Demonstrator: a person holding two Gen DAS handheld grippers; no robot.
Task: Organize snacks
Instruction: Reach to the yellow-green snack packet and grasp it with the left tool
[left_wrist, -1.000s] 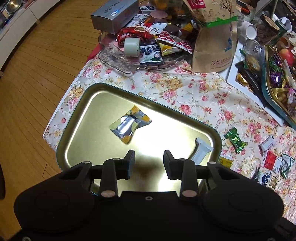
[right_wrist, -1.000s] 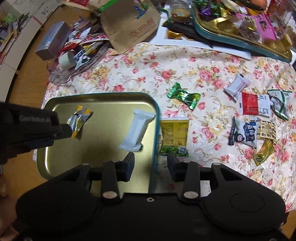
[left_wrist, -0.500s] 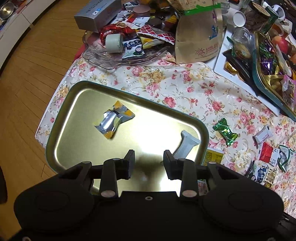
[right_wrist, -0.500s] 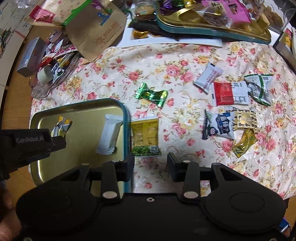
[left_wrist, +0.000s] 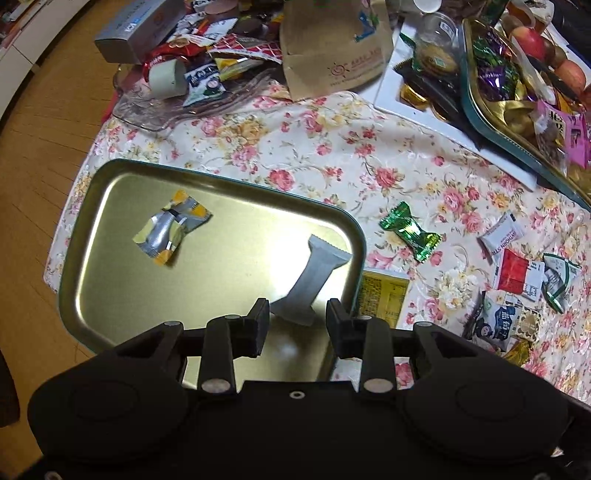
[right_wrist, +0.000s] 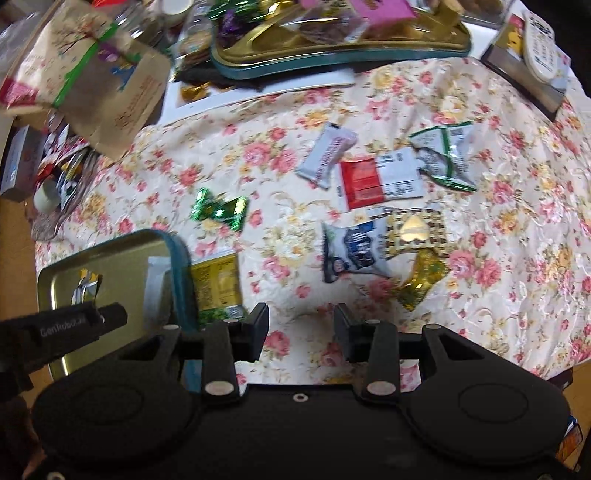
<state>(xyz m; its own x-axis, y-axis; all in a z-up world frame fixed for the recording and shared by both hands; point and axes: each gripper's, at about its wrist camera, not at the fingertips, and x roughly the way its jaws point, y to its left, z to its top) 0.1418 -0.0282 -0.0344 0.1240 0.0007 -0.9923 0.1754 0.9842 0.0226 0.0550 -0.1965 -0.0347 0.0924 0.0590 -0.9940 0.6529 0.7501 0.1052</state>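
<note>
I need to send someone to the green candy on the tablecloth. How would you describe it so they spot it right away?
Start at the gold tray with the teal rim at the near left of the floral tablecloth. Just beyond its far right corner, alone on the cloth, lies the green candy. It is the only shiny green foil piece, twisted at both ends like a bow tie; its neighbours are flat packets.

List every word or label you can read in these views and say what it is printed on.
"GenRobot.AI": side of the left gripper, seen from the right wrist.
"WHORN STR": partial print on the white sachet.
Too small or blurred: brown paper bag, grey box, red and white packet, yellow packet.
</note>
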